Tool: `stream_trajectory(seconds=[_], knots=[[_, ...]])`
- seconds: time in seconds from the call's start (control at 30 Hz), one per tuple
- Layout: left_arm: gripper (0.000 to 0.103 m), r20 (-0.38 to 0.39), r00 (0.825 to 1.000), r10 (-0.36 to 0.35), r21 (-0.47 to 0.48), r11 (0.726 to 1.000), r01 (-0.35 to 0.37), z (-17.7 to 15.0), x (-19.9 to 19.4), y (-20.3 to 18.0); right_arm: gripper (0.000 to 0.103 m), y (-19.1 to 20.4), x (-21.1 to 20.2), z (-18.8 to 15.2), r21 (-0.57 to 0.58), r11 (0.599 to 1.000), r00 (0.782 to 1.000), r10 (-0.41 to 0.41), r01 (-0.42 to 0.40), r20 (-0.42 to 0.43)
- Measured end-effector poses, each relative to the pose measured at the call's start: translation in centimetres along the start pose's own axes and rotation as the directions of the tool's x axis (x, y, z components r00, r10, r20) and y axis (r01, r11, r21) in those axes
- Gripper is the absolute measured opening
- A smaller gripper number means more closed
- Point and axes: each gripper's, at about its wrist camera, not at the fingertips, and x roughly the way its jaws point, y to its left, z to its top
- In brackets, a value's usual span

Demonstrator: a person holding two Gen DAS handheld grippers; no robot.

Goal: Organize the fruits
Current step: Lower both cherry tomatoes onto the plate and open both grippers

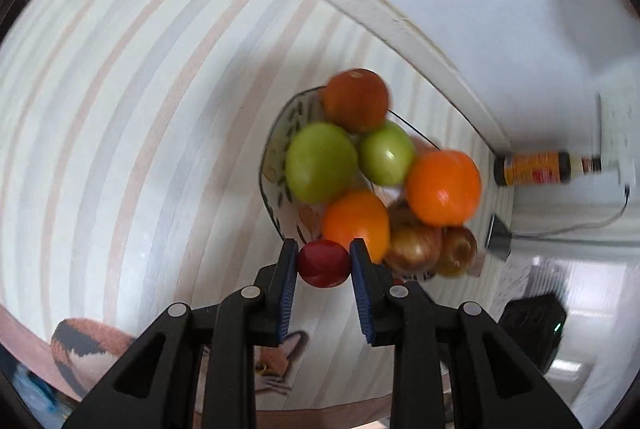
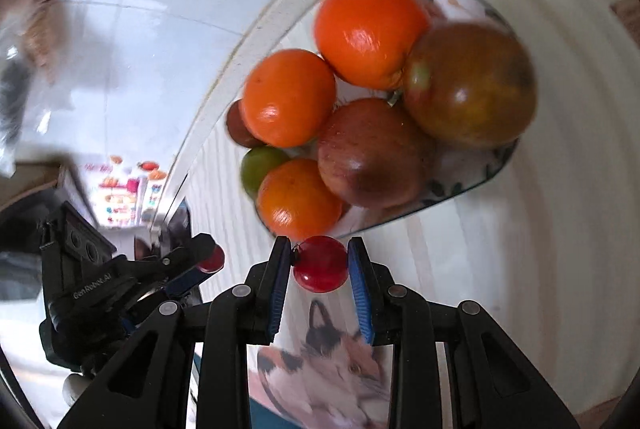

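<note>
Striped cloth-covered table (image 1: 140, 109), pale with pink and grey bands: carries everything listed; a cat picture (image 2: 340, 361) is printed near its close edge.

Patterned shallow ceramic bowl (image 1: 276, 145) with dark rim: stands on the table near its far edge, piled with fruit.

Large reddish-brown tomato-like fruit (image 2: 472, 85): sits at the bowl's right side in the right wrist view, touching a red apple (image 2: 368, 153) beside it.

Round oranges: three in the right wrist view, the topmost (image 2: 368, 33), a middle one (image 2: 288, 97), and a lower one (image 2: 298, 197) at the rim nearest the gripper.

Green apples: two side by side in the left wrist view, the larger (image 1: 320, 161) and the smaller (image 1: 386, 153).

Brownish onion-like bulbs (image 1: 416, 245): two, at the bowl's low right edge; their kind cannot be told surely.

Dark bottle with orange label (image 1: 536, 169): lies by the wall, well apart from the bowl.

Left gripper (image 1: 324, 263), black with blue pads: pinches a small round dark-red fruit (image 1: 323, 263) between its fingers, just in front of the bowl rim.

Right gripper (image 2: 319, 263), same make: pinches a small glossy red fruit (image 2: 320, 263), just beside the lower orange. The left gripper shows at the lower left of the right wrist view, holding its red fruit.
</note>
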Motion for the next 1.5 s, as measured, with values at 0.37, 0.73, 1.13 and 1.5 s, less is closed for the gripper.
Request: stream_trajectory(seconds=[0.37,0.73,1.13,1.5], knots=[[0.025,-0.137,0.988,-0.069,0.004,0.998,0.070,1.7,3.1,0.4,0.033,0.1,0.6,-0.6,0.061,0.998,0.986,-0.037,0.027,0.161],[0.069,-0.131,0.991,0.029,0.119,0.993,-0.013,1.0,2.5,0.1,0.046,0.6,-0.1,-1.5,0.069,0.996,0.975,-0.071,0.058,0.210],[0.096,0.130,0.951,0.279,0.413,0.857,-0.308,-4.0,-2.3,-1.9,0.103,5.1,-3.7,-5.3,-0.278,0.822,0.857,-0.416,0.497,0.305],[0.096,0.351,0.904,0.243,0.433,0.814,-0.387,-12.1,-10.8,-4.5,0.103,8.2,-13.2,-9.2,-0.266,0.783,0.796,-0.426,0.563,0.430]])
